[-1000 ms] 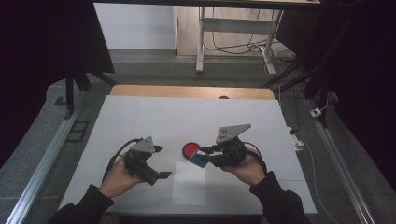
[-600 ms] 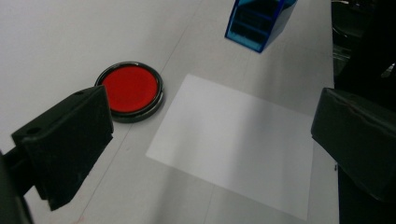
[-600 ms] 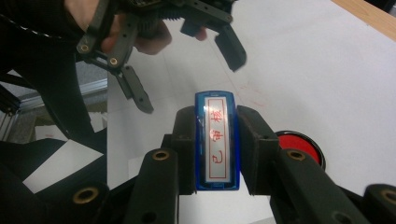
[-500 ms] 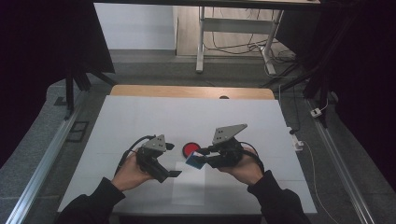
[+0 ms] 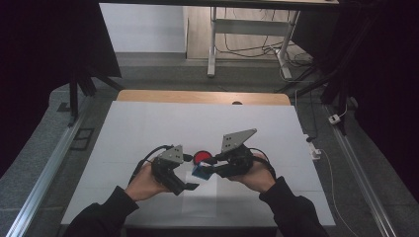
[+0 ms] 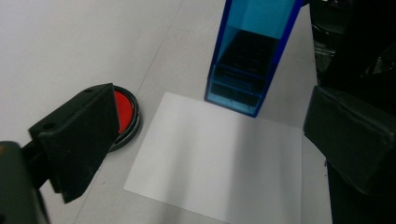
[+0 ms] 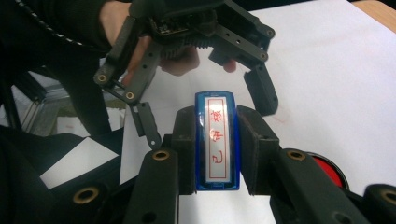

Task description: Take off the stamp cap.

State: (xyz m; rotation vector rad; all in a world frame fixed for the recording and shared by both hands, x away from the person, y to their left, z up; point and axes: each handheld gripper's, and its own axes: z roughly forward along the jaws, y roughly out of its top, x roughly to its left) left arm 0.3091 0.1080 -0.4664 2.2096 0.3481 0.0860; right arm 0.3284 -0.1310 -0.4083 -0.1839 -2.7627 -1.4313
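Left gripper (image 5: 190,186) nearer stamp (image 5: 200,172) now

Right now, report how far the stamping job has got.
Done: the blue stamp is clamped in the right gripper, beside the open red ink pad. In hand: the stamp hangs above the white paper; the left gripper waits open. Left: pressing the stamp down; the paper is blank.

The only writing I can see is on the top label of the blue stamp (image 7: 217,140) clamped between the jaws of my right gripper (image 7: 217,149). It is a white strip with a thin red border, carrying three red Chinese characters in a column. They look like 已审核, though the print is a little blurred and I can't be sure.
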